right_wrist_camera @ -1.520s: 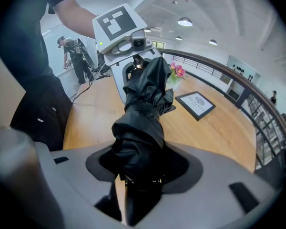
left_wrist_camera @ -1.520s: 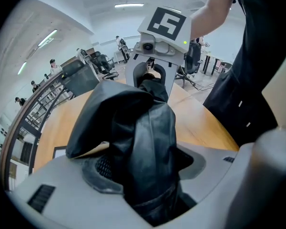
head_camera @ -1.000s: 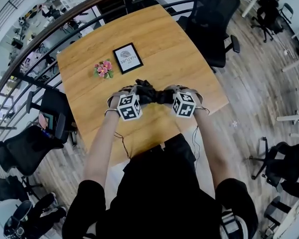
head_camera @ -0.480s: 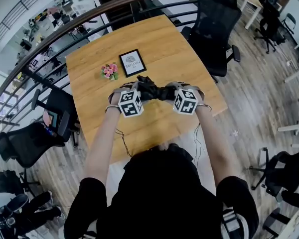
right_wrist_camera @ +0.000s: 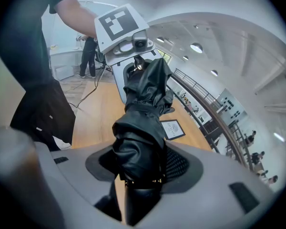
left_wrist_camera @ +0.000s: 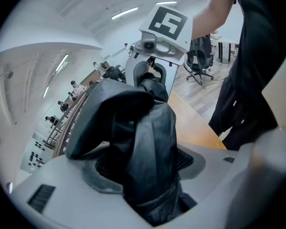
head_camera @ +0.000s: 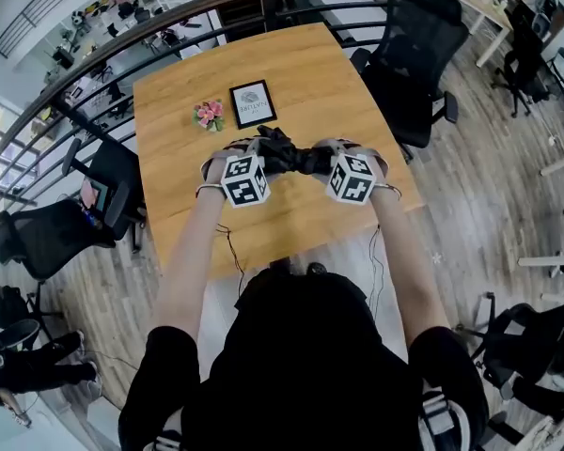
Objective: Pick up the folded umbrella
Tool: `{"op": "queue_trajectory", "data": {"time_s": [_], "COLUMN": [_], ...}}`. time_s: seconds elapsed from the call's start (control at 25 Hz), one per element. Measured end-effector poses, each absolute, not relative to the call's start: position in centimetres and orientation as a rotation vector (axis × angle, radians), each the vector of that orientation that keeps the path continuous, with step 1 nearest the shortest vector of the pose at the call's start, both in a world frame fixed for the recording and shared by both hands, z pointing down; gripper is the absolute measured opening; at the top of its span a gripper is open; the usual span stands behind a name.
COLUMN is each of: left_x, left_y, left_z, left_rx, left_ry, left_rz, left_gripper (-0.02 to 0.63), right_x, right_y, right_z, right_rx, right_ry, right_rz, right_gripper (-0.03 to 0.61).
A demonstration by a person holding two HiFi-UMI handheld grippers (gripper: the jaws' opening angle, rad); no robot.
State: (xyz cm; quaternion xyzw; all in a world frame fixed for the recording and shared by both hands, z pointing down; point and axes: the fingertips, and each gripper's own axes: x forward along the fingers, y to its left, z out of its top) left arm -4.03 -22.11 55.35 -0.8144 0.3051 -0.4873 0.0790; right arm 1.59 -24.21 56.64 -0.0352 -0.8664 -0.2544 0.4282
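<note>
The folded black umbrella (head_camera: 291, 156) hangs level above the wooden table (head_camera: 310, 83), held at both ends between the two hands. My left gripper (head_camera: 263, 158) is shut on its left end; in the left gripper view the crumpled black fabric (left_wrist_camera: 143, 147) fills the space between the jaws. My right gripper (head_camera: 321, 162) is shut on the other end, near the handle; in the right gripper view the bundled fabric and strap (right_wrist_camera: 140, 142) sit clamped between the pads. Each gripper faces the other along the umbrella.
A framed card (head_camera: 252, 103) and a small pink flower bunch (head_camera: 208, 114) lie on the table beyond the umbrella. Black office chairs stand at the right (head_camera: 409, 54) and left (head_camera: 113, 191) of the table. A curved railing (head_camera: 169, 17) runs behind it.
Both grippers have risen together with the umbrella, lifting it off the table toward the camera. The grip at both ends is the same.
</note>
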Motion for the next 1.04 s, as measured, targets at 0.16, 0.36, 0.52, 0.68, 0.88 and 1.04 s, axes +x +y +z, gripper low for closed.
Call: {"op": "queue_trajectory", "data": {"time_s": [0.16,0.36,0.52,0.68,0.88,1.04], "left_x": [-3.0,-2.0,-1.6,-1.0,-0.5,-0.3], "left_y": [-21.8,-21.4,-21.2,-21.2,-21.2,-21.0], "left_z": [54.9,54.5,54.0,53.5,53.3,53.2], "left_rx": [-2.422,-2.41,-2.396,-2.385,-2.376,-2.378], "left_ry": [0.945,0.973,0.997,1.015,1.024,1.031], "left_rz": [-1.471,-1.491,-1.496,-1.497,-1.504,-1.506], "left_gripper": [0.305,0.305,0.305,0.305,0.305,0.305], "right_x": [2.6,3.6,3.9,4.4,4.9,5.1], "right_y": [-24.0,-23.8,-23.7,-23.8,-23.8,-23.7], "right_z": [56.3,55.9,55.4,54.9,54.8,54.7], "right_rx": [-0.107,-0.129,-0.14,-0.147,-0.156,-0.164], "right_ry": [-2.169,-2.179,-2.185,-2.187,-2.193,-2.193], "right_rz": [-0.651,-0.668,-0.687,-0.705,-0.708,-0.71], "right_gripper": [0.235,0.235,0.236,0.236,0.236,0.236]}}
